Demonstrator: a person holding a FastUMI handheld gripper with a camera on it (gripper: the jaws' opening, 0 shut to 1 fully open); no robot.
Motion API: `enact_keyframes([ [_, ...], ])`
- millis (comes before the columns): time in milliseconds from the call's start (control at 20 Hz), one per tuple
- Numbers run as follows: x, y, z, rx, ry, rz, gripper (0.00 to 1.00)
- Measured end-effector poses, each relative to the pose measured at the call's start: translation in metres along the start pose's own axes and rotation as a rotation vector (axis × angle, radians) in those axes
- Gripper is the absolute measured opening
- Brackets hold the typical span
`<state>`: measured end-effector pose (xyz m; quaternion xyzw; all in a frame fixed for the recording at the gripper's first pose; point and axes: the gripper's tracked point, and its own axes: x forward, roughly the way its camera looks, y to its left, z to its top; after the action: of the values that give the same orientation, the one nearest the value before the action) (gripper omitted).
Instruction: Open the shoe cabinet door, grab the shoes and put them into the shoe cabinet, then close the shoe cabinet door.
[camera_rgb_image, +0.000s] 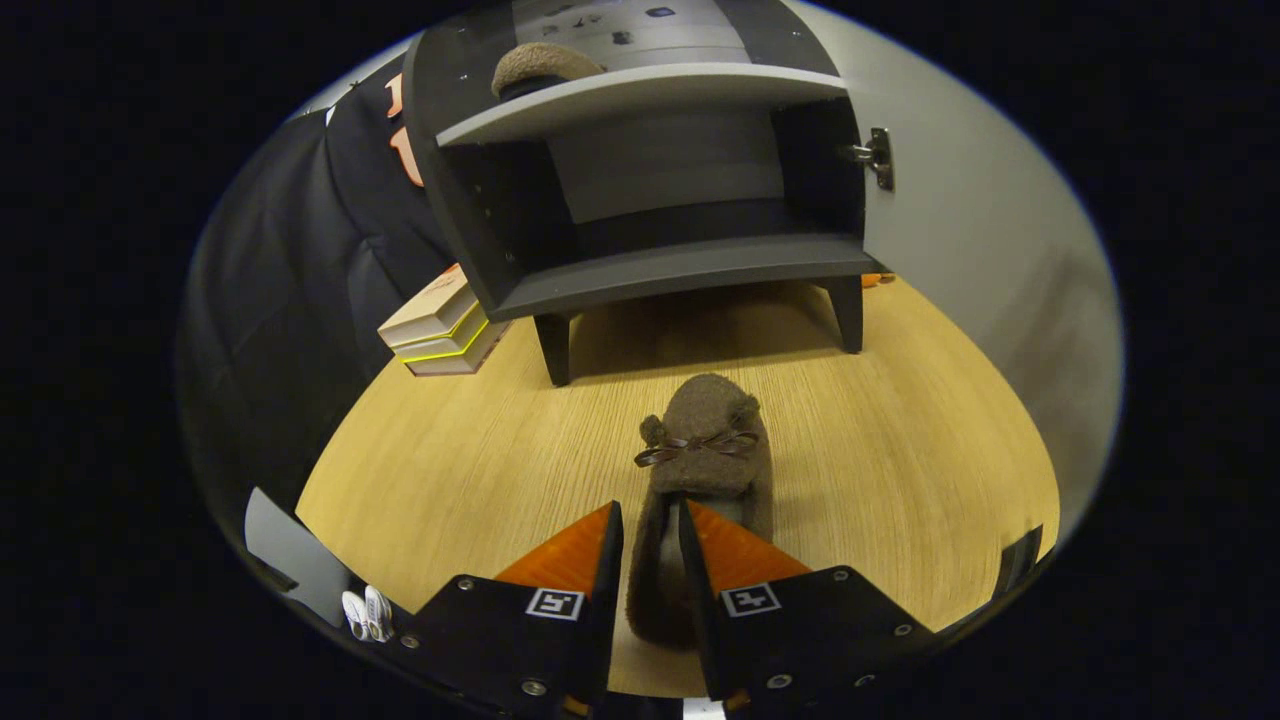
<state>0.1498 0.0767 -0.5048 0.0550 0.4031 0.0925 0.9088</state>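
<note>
Gripper view looks down along the two fingers toward a brown fuzzy slipper (706, 440) lying on the wooden floor (900, 450), toe pointing away toward the cabinet. The gripper (650, 540) has its fingers drawn close together, and they straddle the left side wall of the slipper near its heel: one finger outside the shoe, the other down inside the opening. They look pressed against that fuzzy wall from both sides, with only the thickness of the wall between them. The slipper carries a small dark ribbon bow (697, 446) across its upper.

Beyond the slipper stands the shoe cabinet (650, 270), dark grey, on short legs, with its door (960, 230) swung wide open to the right; a metal hinge (878, 157) shows on the door's inner edge. The lower compartment is bare of shoes. On the shelf above it, the rounded toe of a second slipper (540, 66) of the same brown fuzz peeks over the shelf's front edge.

Just left of the cabinet, a short stack of books (442, 325) rests on the floor against the black cloth wall (290, 280).
</note>
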Motion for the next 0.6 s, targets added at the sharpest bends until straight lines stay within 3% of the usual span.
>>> enact_keyframes([
  [300,0.036,0.001,-0.003,-0.04,0.006,0.017,0.33],
  [600,0.065,-0.004,0.004,-0.106,-0.02,-0.017,0.33],
])
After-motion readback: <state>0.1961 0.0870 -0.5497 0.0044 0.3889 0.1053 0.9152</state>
